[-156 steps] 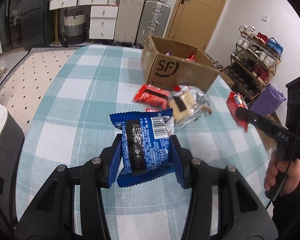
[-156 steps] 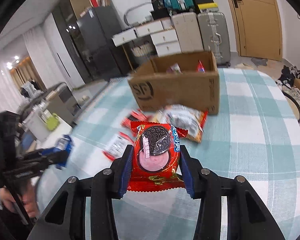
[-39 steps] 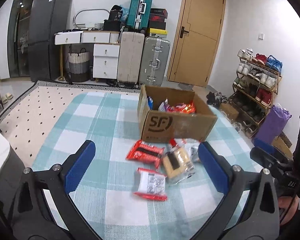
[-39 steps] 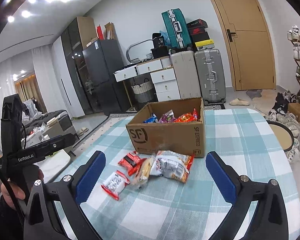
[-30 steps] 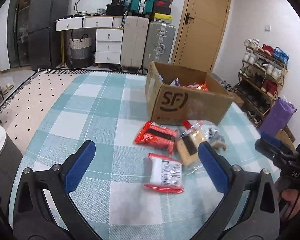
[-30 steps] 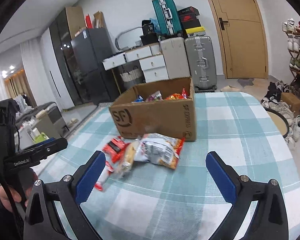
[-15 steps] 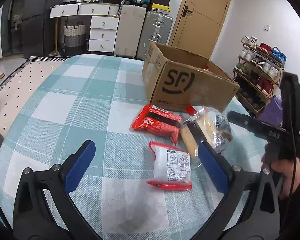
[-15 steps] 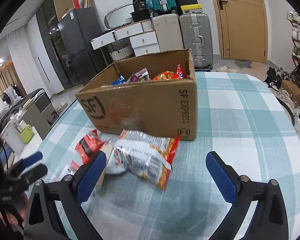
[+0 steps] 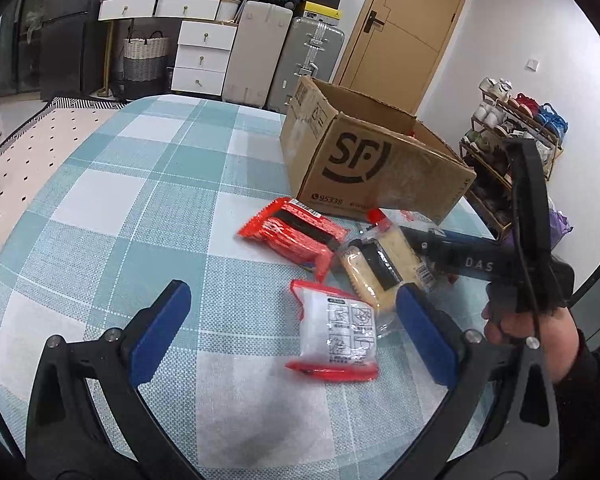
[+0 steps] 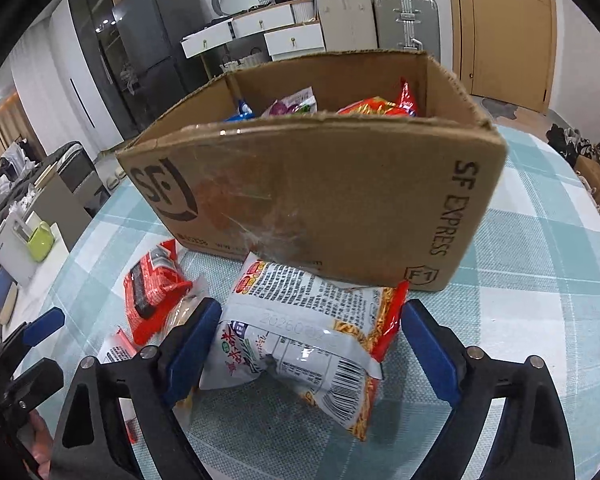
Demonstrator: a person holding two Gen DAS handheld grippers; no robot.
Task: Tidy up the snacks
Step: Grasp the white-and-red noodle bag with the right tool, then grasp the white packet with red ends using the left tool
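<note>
On the checked tablecloth [image 9: 112,184] four snacks lie loose just near of the cardboard box [image 10: 340,196], which already holds several packets. From the left: a red packet [image 9: 296,232], a white packet with red ends [image 9: 336,332], a clear-wrapped yellow cake [image 9: 384,268], then the big noodle bag [image 10: 304,332] leaning against the box wall.

The left gripper [image 9: 292,332] is spread wide and empty, its right finger [image 9: 424,336] beside the white packet; it should centre over that packet before closing.

The right gripper [image 10: 308,356] is also wide, straddling the noodle bag without clamping it. The bag is puffy, so I would close gently across its middle and lift clear of the box rim.
</note>
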